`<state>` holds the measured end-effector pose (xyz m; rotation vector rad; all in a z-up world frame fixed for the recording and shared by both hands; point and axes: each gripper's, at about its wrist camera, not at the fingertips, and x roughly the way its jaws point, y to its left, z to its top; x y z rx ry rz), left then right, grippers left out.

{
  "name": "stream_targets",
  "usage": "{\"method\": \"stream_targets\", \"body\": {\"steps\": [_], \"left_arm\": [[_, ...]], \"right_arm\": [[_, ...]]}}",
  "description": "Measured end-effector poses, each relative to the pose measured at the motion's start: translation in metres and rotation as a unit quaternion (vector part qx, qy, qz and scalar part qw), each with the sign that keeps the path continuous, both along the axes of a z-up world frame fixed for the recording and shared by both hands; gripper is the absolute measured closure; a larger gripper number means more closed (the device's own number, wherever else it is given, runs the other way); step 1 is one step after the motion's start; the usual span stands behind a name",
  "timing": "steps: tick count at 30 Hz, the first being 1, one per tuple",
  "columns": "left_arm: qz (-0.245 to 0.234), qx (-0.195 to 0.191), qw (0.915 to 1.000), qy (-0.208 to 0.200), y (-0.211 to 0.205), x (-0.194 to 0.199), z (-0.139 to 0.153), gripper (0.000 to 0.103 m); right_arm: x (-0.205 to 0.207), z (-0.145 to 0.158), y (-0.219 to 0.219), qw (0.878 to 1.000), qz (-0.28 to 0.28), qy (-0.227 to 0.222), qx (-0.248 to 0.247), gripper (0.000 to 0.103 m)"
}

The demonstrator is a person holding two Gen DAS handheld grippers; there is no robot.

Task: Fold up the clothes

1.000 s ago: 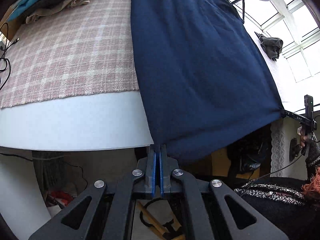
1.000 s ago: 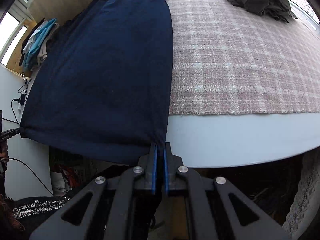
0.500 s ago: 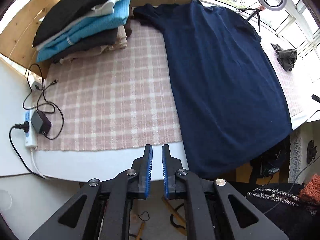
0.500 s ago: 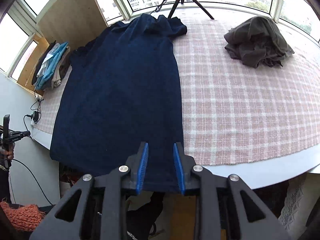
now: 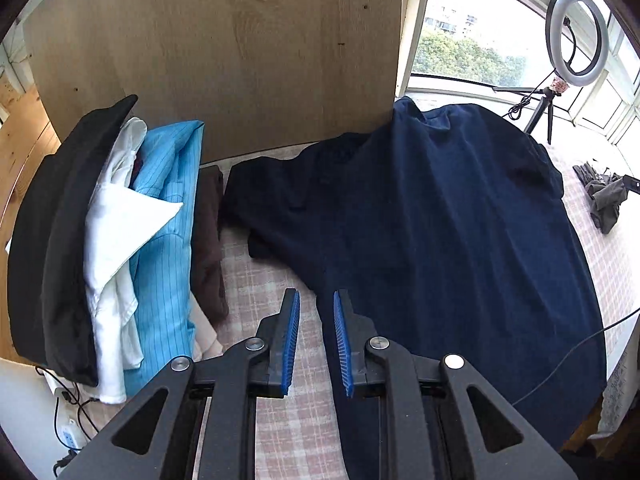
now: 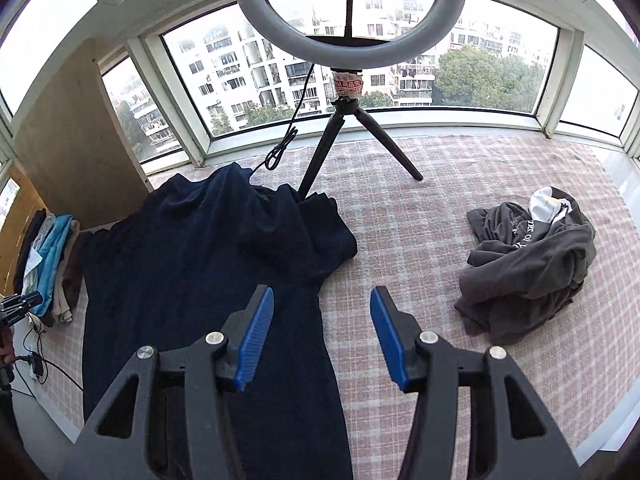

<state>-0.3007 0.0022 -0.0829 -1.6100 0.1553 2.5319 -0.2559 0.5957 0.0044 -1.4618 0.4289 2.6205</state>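
Observation:
A navy T-shirt (image 5: 440, 248) lies spread lengthwise on the pink plaid cloth (image 5: 260, 296), collar end toward the window. My left gripper (image 5: 316, 300) is open over the shirt's left edge, below its left sleeve (image 5: 264, 216), with nothing between the blue pads. In the right wrist view the same shirt (image 6: 192, 280) fills the left half. My right gripper (image 6: 322, 300) is wide open above the shirt's right edge, just short of the right sleeve (image 6: 320, 236), holding nothing.
A stack of folded clothes (image 5: 120, 240) stands at the left against a wooden board (image 5: 224, 48). A crumpled grey garment (image 6: 532, 264) lies on the cloth at the right. A ring light on a tripod (image 6: 348, 92) stands by the window. A power strip (image 5: 68, 436) and cables lie at the left edge.
Both grippers let go of the shirt's bottom hem and opened. Both have moved forward over the table toward the sleeves, the right opening wider.

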Motion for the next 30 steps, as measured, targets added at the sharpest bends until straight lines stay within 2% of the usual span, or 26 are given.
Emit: {"method": "stream_targets", "body": {"steps": [2, 6, 8, 11, 13, 18, 20, 21, 22, 23, 24, 26, 28, 30], "left_arm": [[0.001, 0.000, 1.0000, -0.001, 0.006, -0.016, -0.008, 0.085], [0.010, 0.011, 0.9997, -0.021, 0.009, -0.051, -0.031, 0.082], [0.017, 0.001, 0.9993, -0.033, 0.007, -0.071, -0.044, 0.082], [0.041, -0.025, 0.9980, -0.042, 0.000, -0.102, -0.061, 0.076], [0.044, -0.044, 0.9968, -0.051, 0.001, -0.112, -0.075, 0.070], [0.051, -0.091, 0.9918, -0.073, 0.005, -0.137, -0.108, 0.069], [0.054, -0.110, 0.9890, -0.082, 0.006, -0.147, -0.121, 0.074], [0.056, -0.120, 0.9874, -0.087, 0.007, -0.152, -0.128, 0.086], [0.051, -0.114, 0.9887, -0.082, 0.009, -0.151, -0.128, 0.093], [0.050, -0.112, 0.9891, -0.081, 0.008, -0.150, -0.128, 0.094], [0.050, -0.110, 0.9894, -0.081, 0.008, -0.148, -0.128, 0.094], [0.049, -0.106, 0.9901, -0.079, 0.007, -0.146, -0.128, 0.094], [0.049, -0.101, 0.9905, -0.079, 0.004, -0.143, -0.127, 0.094], [0.046, -0.105, 0.9904, -0.078, 0.004, -0.139, -0.126, 0.094]], "right_arm": [[-0.026, -0.025, 0.008, 1.000, 0.007, -0.011, -0.024, 0.050], [-0.085, -0.070, 0.012, 0.998, 0.028, -0.052, 0.010, 0.048], [-0.111, -0.092, 0.018, 0.997, 0.040, -0.062, 0.008, 0.047], [-0.142, -0.118, 0.027, 0.996, 0.054, -0.073, -0.011, 0.047], [-0.155, -0.131, 0.026, 0.995, 0.063, -0.083, 0.000, 0.047], [-0.169, -0.153, 0.015, 0.991, 0.104, -0.085, -0.009, 0.047], [-0.167, -0.157, 0.008, 0.990, 0.118, -0.077, -0.016, 0.048], [-0.166, -0.159, 0.005, 0.989, 0.125, -0.073, -0.019, 0.048], [-0.164, -0.158, 0.002, 0.989, 0.131, -0.067, -0.023, 0.070], [-0.162, -0.157, 0.001, 0.988, 0.138, -0.065, -0.039, 0.098], [-0.159, -0.152, 0.002, 0.988, 0.134, -0.059, -0.042, 0.099], [-0.147, -0.130, 0.008, 0.993, 0.111, -0.030, -0.004, 0.099], [-0.127, -0.103, 0.027, 0.997, 0.065, 0.008, 0.031, 0.099], [-0.108, -0.091, 0.049, 0.998, 0.004, 0.016, 0.063, 0.099]]}}
